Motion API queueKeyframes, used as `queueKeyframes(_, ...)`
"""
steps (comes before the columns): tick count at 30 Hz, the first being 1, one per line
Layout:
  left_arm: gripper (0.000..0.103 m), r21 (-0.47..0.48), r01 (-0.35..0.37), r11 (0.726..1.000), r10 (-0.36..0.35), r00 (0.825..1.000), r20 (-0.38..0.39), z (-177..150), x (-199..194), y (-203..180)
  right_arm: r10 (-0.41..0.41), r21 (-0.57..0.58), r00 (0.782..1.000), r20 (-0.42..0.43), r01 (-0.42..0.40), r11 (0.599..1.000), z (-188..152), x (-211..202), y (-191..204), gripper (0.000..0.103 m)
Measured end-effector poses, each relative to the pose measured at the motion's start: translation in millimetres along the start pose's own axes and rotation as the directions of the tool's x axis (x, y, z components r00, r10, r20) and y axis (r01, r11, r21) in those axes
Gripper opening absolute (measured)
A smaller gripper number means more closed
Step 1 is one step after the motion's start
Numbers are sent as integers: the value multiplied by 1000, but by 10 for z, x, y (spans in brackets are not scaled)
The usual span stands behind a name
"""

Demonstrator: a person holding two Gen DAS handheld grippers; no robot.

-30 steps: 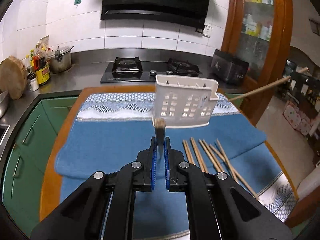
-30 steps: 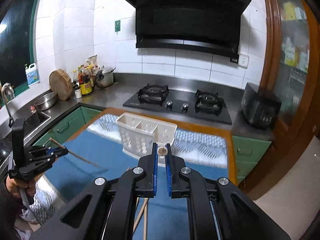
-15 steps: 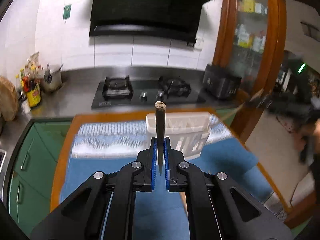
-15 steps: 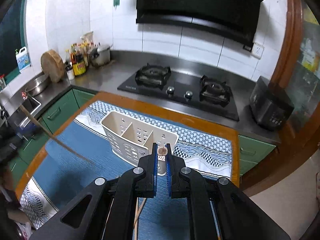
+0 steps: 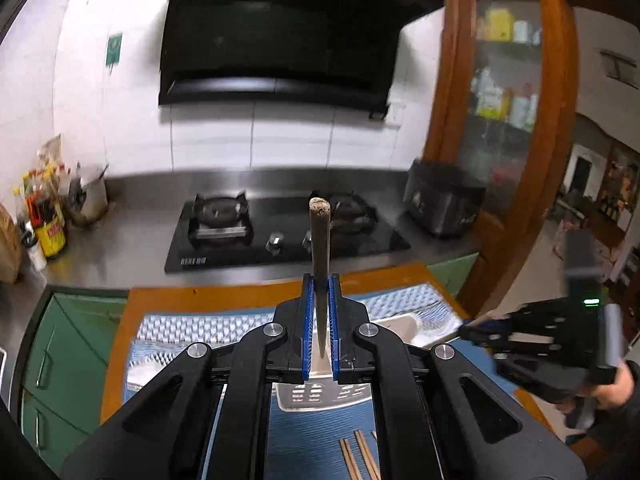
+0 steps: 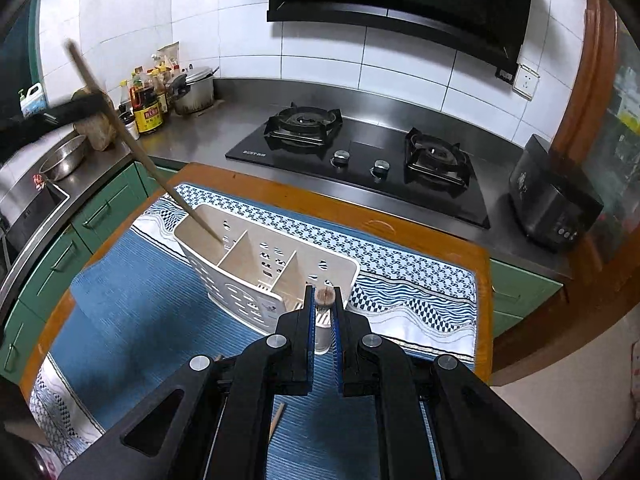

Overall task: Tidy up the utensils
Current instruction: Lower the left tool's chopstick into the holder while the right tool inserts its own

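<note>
Kitchen table's blue cloth under white caddy; both jaws clamped on chopsticks.

A matt white plastic caddy stands on a ribbed blue woven cloth over the glossy orange wooden bench, beside brushed steel counter, glossy black glass hob and rough-ended wooden chopsticks.

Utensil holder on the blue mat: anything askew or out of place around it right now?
The utensil holder stands upright, nothing spilled. The left gripper's chopstick slants steeply, tip in the holder's left compartment. The right gripper holds its own chopstick above the right end. Loose chopsticks lie unsorted on the mat.
</note>
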State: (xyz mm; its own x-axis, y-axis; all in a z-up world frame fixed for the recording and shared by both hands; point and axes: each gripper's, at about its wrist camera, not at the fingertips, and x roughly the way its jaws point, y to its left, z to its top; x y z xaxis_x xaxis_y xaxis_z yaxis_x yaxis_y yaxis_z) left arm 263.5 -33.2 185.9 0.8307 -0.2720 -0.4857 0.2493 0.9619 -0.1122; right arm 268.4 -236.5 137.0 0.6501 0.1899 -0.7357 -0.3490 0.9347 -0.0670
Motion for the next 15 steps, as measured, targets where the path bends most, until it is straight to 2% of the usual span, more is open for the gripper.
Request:
queueKeyframes(2,6,-4,-4,1000,4,999,-37,-55,181,31,-5,0,1000,15,5,1000,-16,-8,-22,8)
queueKeyframes(5,6,-5,-2,1000,1,996,-86,-141,384,73,-19,3,999,43,19,1000,-30,-75,-49,17)
queueKeyframes(7,10,6,-12,1000,12,996,-90,-159,408,69,-28,11,997,69,27,1000,-53,-159,-71,26)
queueKeyframes(10,20,16,-15,1000,16,998,-67,-121,338,52,-49,20,992,116,47,999,-118,-345,-91,30)
queueKeyframes(12,42,11,-18,1000,19,999,-45,-80,237,43,-40,28,989,144,37,999,-198,-499,-78,31)
queueKeyframes(15,43,12,-18,1000,18,1000,0,-24,-10,4,-29,26,985,172,25,999,-375,-708,-7,32)
